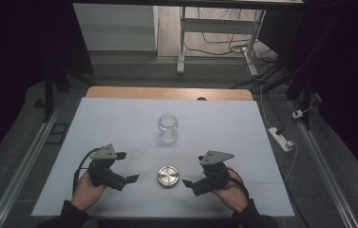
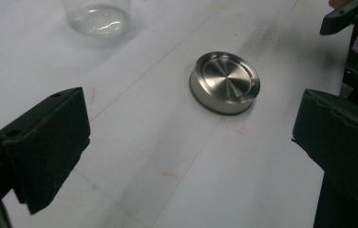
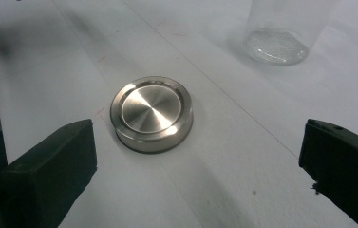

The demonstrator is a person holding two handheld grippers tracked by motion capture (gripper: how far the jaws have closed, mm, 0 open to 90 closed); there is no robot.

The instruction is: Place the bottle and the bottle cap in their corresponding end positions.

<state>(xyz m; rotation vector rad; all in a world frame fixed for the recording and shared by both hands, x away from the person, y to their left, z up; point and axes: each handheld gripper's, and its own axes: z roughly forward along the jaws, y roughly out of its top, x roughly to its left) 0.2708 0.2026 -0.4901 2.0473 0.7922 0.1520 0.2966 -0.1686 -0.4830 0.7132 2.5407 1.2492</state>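
A round brushed-metal lid [image 1: 168, 176] [image 2: 224, 82] [image 3: 151, 113] lies flat on the white table sheet, near the front. Behind it stands an open clear glass jar [image 1: 168, 128] [image 2: 97, 16] [image 3: 281, 33], upright and without a lid. My left gripper [image 1: 124, 167] [image 2: 191, 142] rests left of the lid, open, with nothing between its jaws. My right gripper [image 1: 193, 173] [image 3: 198, 161] rests right of the lid, open too, its jaws aimed at the lid from a short way off. Both are held by hands at the table's front edge.
The white sheet [image 1: 119, 123] covers a wooden table [image 1: 167, 93]. Behind it stands a desk frame [image 1: 182, 42] with cables on the floor. A power strip [image 1: 281, 138] lies off the table's right edge. Faint pencil lines cross the sheet.
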